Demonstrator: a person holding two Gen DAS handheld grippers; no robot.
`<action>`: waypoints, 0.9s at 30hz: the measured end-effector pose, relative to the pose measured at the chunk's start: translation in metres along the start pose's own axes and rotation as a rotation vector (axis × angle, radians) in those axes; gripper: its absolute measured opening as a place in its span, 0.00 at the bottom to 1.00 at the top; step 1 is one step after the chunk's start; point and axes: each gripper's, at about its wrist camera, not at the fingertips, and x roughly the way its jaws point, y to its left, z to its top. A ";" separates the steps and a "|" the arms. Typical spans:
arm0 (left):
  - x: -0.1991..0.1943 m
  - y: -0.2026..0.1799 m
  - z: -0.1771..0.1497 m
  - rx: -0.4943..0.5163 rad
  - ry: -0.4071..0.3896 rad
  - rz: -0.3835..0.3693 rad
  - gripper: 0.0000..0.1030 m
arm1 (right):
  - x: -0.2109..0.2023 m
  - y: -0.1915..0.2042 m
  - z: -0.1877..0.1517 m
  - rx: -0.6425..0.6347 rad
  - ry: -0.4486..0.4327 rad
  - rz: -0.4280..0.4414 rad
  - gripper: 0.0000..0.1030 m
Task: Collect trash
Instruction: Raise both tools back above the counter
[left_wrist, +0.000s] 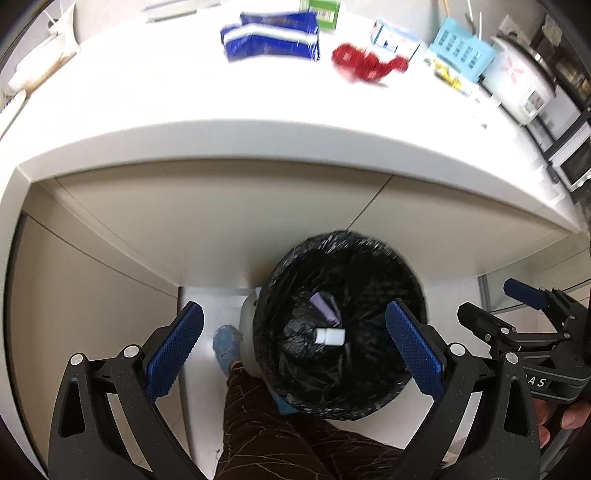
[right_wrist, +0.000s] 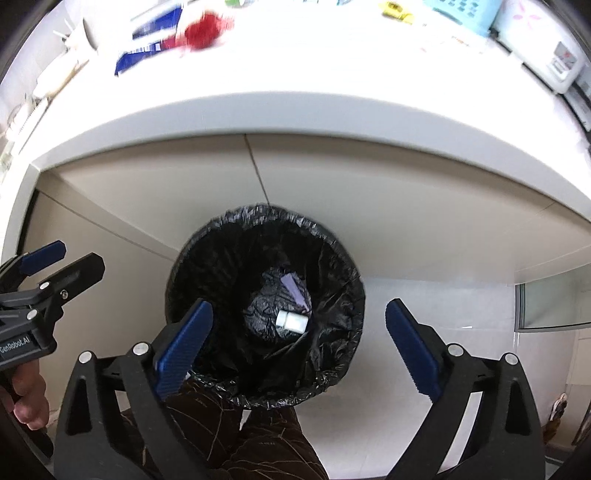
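A round bin lined with a black bag (left_wrist: 369, 402) (right_wrist: 332, 373) stands on the floor under the white counter. At its bottom lie a small white bottle (left_wrist: 330, 336) (right_wrist: 291, 321) and a pale purple packet (left_wrist: 325, 308) (right_wrist: 294, 290). My left gripper (left_wrist: 293, 349) hangs open above the bin with nothing between its blue pads. My right gripper (right_wrist: 297, 345) is open too, over the bin's mouth, with nothing in it. Each gripper shows at the edge of the other's view. On the counter lie a blue and white wrapper (left_wrist: 271, 35) (right_wrist: 147, 44) and a red crumpled wrapper (left_wrist: 364, 62) (right_wrist: 205, 29).
The counter (left_wrist: 221, 96) also carries a green box (left_wrist: 325, 13), a white and blue carton (left_wrist: 393, 37), a light blue basket (left_wrist: 461, 50) and a white rice cooker (left_wrist: 521, 85). A person's patterned trouser leg (left_wrist: 266, 424) and blue slipper (left_wrist: 225, 345) stand beside the bin.
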 end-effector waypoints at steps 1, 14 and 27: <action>-0.006 -0.002 0.003 -0.001 -0.005 -0.003 0.94 | -0.008 -0.002 0.002 0.010 -0.012 0.002 0.88; -0.067 -0.014 0.041 -0.018 -0.050 -0.015 0.94 | -0.097 -0.015 0.038 0.087 -0.172 0.035 0.88; -0.082 -0.004 0.102 -0.024 -0.078 -0.002 0.94 | -0.121 -0.023 0.090 0.093 -0.235 0.009 0.88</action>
